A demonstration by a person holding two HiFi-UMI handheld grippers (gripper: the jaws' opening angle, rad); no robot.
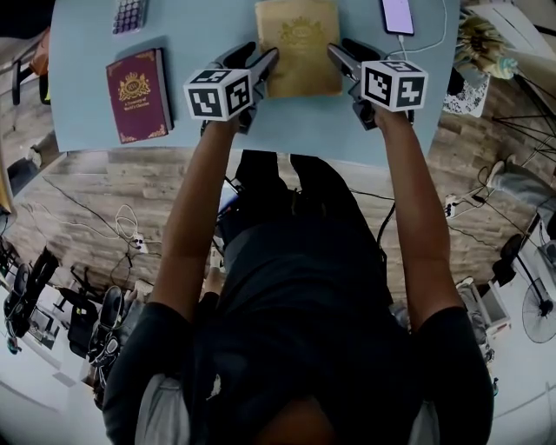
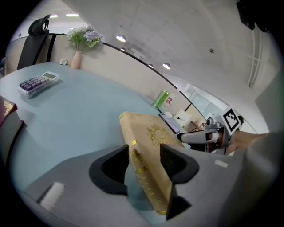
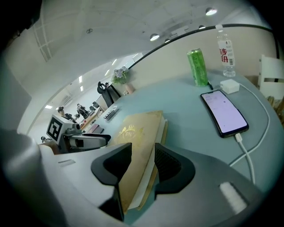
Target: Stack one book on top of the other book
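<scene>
A tan book with a gold crest [image 1: 300,43] lies at the far middle of the pale blue table [image 1: 78,52]. My left gripper [image 1: 261,69] clamps its left edge and my right gripper [image 1: 343,61] its right edge. In the left gripper view the book's spine [image 2: 148,150] sits between the jaws of the left gripper [image 2: 144,166]. In the right gripper view its page edge [image 3: 140,146] is pinched by the right gripper [image 3: 137,166]. A maroon book [image 1: 137,94] lies flat to the left, apart from both grippers. I cannot tell whether the tan book is off the table.
A calculator [image 1: 128,15] sits behind the maroon book. Right of the tan book a phone [image 3: 224,111] is on a white cable with a charger [image 3: 230,85]; a green can [image 3: 197,67] and a bottle [image 3: 226,51] stand beyond. A flower vase [image 2: 76,57] stands far left.
</scene>
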